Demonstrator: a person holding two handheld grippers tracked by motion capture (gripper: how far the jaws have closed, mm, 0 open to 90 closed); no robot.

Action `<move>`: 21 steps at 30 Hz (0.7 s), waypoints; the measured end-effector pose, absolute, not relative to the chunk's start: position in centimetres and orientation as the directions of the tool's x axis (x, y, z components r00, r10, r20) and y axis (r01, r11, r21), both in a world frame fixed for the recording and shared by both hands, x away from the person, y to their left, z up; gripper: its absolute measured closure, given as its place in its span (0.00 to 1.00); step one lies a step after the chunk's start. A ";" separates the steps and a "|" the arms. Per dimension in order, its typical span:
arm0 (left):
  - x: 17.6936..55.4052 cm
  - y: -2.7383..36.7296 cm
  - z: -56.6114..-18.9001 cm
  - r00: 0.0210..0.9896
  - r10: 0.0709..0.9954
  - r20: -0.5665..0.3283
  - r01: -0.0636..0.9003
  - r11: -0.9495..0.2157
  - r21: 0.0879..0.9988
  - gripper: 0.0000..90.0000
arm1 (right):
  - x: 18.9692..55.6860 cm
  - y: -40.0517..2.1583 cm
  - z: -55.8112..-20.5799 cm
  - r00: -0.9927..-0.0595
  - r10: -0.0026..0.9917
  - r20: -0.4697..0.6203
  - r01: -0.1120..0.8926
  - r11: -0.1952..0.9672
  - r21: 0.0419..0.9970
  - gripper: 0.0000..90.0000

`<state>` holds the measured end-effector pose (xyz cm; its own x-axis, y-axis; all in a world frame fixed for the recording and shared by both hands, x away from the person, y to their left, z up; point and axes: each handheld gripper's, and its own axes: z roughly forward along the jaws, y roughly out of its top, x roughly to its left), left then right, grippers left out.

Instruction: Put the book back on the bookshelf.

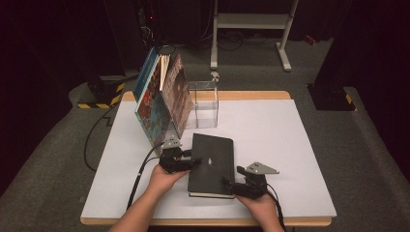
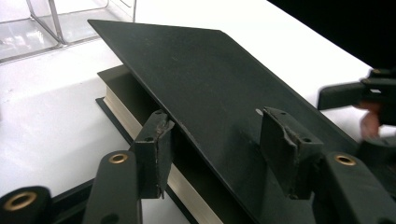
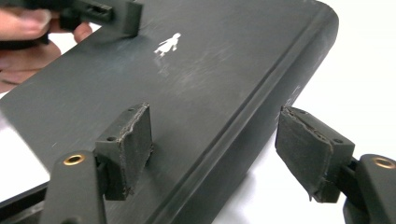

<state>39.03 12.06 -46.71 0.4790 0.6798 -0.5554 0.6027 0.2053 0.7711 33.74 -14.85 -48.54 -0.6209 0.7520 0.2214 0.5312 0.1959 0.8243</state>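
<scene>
Book (image 1: 211, 164) lies flat on the bench, its cover lifted between your left gripper's (image 2: 219, 149) spread jaws. Your right gripper's (image 3: 224, 154) jaws straddle the spine, not pinching. Standing it beside the other books (image 1: 162, 99) remains.

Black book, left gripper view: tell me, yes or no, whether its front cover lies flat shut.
No, the black book's cover is lifted off the pages.

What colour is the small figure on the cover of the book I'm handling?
White, on the black book; the figure shows best in the right gripper view.
</scene>
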 end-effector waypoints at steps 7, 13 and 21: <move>38.8 12.1 -46.8 0.471 0.686 -0.555 0.610 0.201 0.767 0.50 | 36.1 -14.7 -48.2 -0.603 0.768 0.216 0.545 0.198 0.815 0.36; 38.7 12.2 -47.0 0.481 0.684 -0.549 0.603 0.196 0.773 0.51 | 37.3 -14.0 -48.1 -0.620 0.759 0.199 0.529 0.218 0.820 0.36; 38.1 12.2 -46.4 0.538 0.676 -0.504 0.536 0.187 0.823 0.56 | 37.7 -14.0 -48.2 -0.613 0.764 0.201 0.527 0.206 0.825 0.26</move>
<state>38.10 12.15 -46.38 0.5379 0.6761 -0.5036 0.5358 0.1871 0.8234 37.75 -14.03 -48.21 -0.6133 0.7637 0.2014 0.5270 0.2058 0.8245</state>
